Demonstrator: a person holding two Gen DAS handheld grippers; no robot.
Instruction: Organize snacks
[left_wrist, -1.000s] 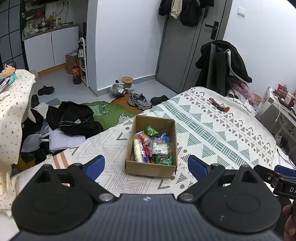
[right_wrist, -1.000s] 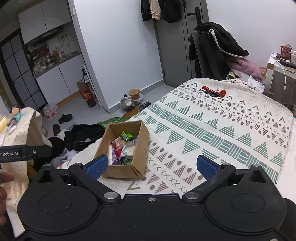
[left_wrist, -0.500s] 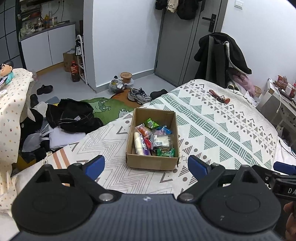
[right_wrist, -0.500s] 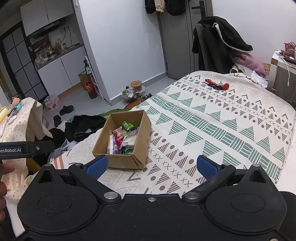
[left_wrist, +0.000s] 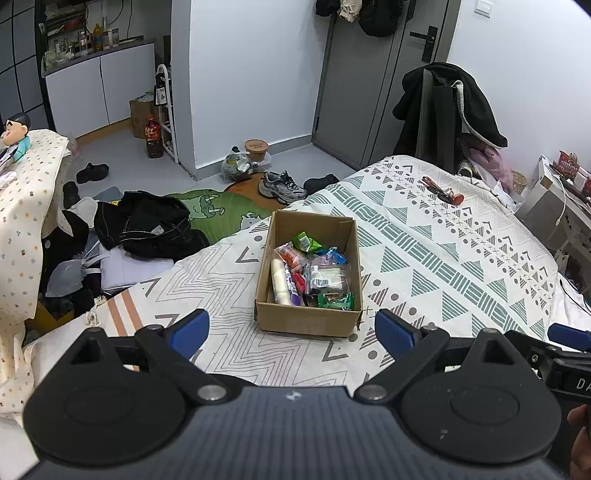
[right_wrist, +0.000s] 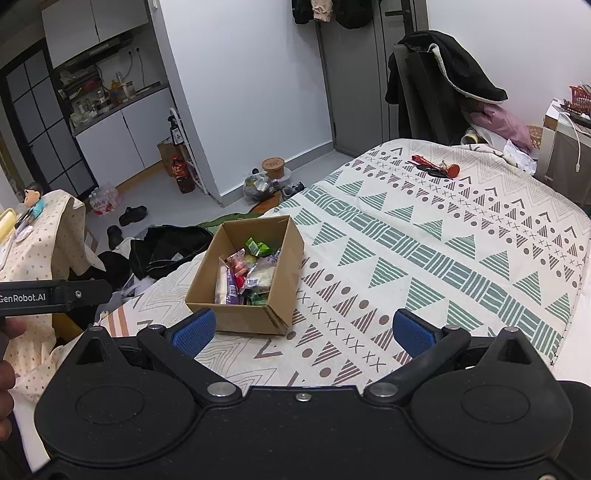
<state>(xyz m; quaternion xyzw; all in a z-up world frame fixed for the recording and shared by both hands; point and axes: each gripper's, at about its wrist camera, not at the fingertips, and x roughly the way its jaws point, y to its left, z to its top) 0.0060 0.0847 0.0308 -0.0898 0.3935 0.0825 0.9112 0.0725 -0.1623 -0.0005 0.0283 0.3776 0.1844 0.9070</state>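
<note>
Patterned bedding covers the bed that fills the ground ahead of both tools, and beyond it lie a cluttered floor, a grey door and a chair draped with dark coats. On this cover, straight ahead of the left gripper and just past its fingertips, stands an open cardboard box; seen from the right gripper, the same box sits ahead and toward its left finger. Inside, the snacks lie gathered in a loose pile of mixed wrappers: a pale roll along the left wall, a green packet toward the far end, another green packet at the near right corner, and red, purple and clear packs between. No wrapper shows on the cover around the box, so the snacks already lie collected in 1 container, which is what a tidy-up would leave; equally, the pile is unsorted and could be waiting to be taken out and arranged, and the frames do not settle which. Both grippers stand with their 2 blue-padded fingers spread wide and nothing between them, held level above the near edge of the bed, probably so that each camera keeps the box in sight. Far ahead of the right tool, a small red and black bundle rests on the cover, too small to identify.
</note>
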